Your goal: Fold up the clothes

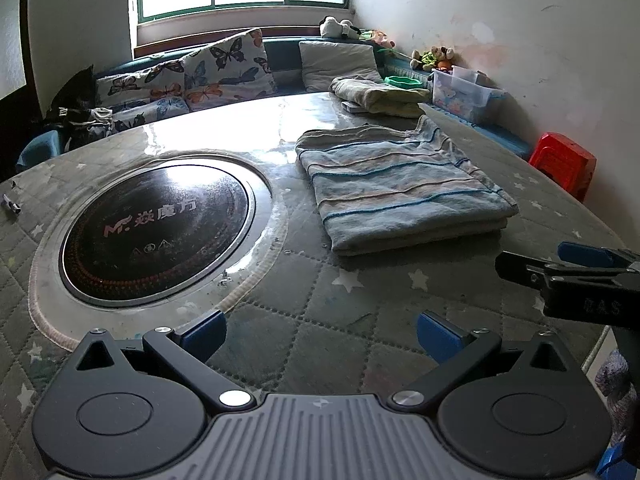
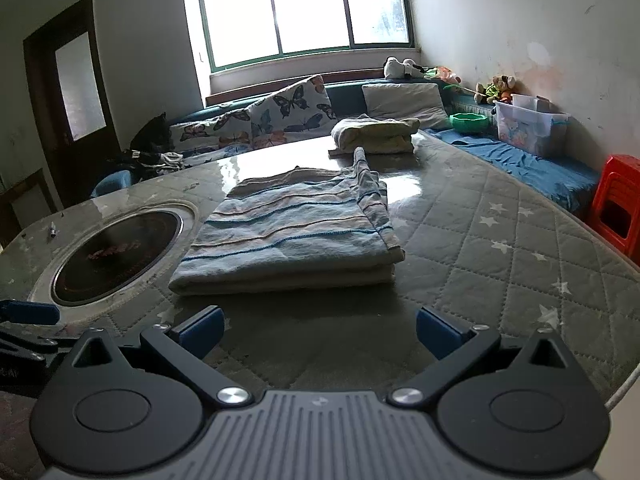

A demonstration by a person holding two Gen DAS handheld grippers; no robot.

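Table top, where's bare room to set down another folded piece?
Free: quilted cover right of the striped folded garment, and the strip between it and both open grippers. Crowded: round cooktop at left, beige folded pile behind.

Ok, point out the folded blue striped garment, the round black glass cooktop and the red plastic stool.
Folded blue striped garment [image 2: 292,236], right wrist view, middle of its top layer.
Round black glass cooktop [image 1: 158,232], left wrist view, centre of the glass.
Red plastic stool [image 2: 618,204], right wrist view, its front side.
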